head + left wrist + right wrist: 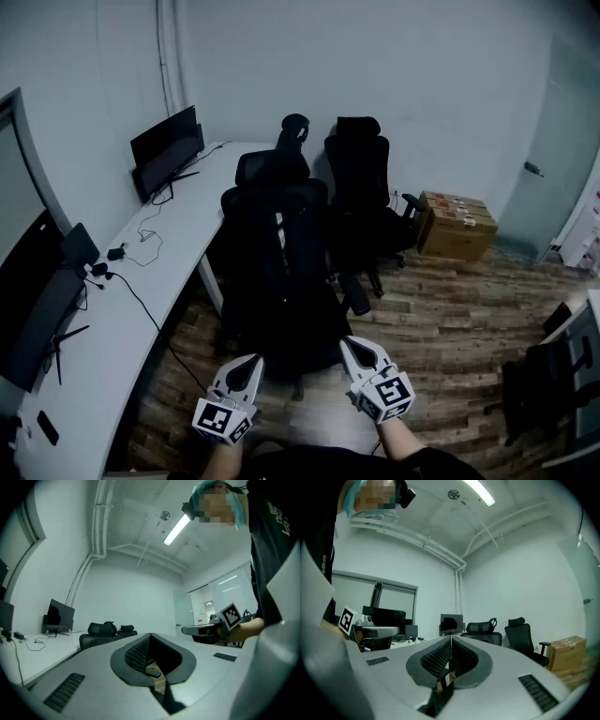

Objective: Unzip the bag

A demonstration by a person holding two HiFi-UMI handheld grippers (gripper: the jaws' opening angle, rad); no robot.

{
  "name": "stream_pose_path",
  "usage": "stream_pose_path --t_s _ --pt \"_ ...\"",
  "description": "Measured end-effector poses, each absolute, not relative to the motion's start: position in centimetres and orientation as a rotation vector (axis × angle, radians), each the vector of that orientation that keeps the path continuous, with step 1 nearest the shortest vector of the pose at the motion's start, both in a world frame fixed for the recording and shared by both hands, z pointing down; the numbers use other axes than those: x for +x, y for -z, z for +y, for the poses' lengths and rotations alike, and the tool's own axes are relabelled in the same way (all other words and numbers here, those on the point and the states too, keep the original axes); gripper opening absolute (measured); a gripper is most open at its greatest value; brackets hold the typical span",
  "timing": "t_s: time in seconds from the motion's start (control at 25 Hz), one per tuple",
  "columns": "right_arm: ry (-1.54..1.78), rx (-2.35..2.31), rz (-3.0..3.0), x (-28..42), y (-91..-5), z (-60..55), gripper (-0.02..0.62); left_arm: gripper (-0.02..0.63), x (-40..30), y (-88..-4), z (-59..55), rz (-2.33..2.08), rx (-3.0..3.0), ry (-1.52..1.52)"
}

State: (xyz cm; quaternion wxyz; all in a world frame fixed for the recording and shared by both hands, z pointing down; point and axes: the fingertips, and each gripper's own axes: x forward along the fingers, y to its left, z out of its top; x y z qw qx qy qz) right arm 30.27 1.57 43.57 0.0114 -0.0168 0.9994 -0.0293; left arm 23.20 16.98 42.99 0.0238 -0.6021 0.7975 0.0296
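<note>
I cannot make out any bag in these views. In the head view my left gripper (pixel 251 364) and right gripper (pixel 350 344) are held low and close to my body, side by side, pointing at a black office chair (pixel 274 272) just ahead. Both are shut, with the jaws meeting at the tips and nothing between them. The left gripper view looks along its closed jaws (pixel 150 635) across the room, with the right gripper (pixel 202 630) off to the side. The right gripper view shows its closed jaws (pixel 451 637) and the left gripper (pixel 377 631) beside it.
A long white curved desk (pixel 169 244) runs along the left wall, carrying monitors (pixel 167 148) and cables. Two more black chairs (pixel 361 202) stand behind the near one. A cardboard box (pixel 457 225) sits on the wood floor near a door (pixel 562 159). Another chair (pixel 553 375) is at right.
</note>
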Motion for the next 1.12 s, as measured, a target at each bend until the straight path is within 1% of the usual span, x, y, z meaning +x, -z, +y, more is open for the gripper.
stream_pose_path --t_s 0.28,0.48,0.8,1.0,1.12 --pt "0.161 -0.036 3.141 27.3 -45.2 1.2 0.046 0.020 19.4 -43.7 16.5 2.466 -1.875 -0.129" --pt "0.177 -0.122 3.158 21.6 -46.1 2.4 0.046 0.020 12.8 -44.7 17.6 2.454 -1.936 -0.154" --pt "0.222 -0.339 3.126 11.1 -46.5 5.0 0.046 0.020 0.1 -45.5 19.9 2.362 -2.098 -0.114" --pt "0.276 -0.448 3.115 6.7 -47.3 6.2 0.046 0.020 -5.5 -46.2 20.0 2.298 -2.198 -0.057" --pt "0.275 -0.483 3.112 5.3 -48.0 5.8 0.046 0.021 -7.7 -46.5 19.2 2.286 -2.213 -0.074"
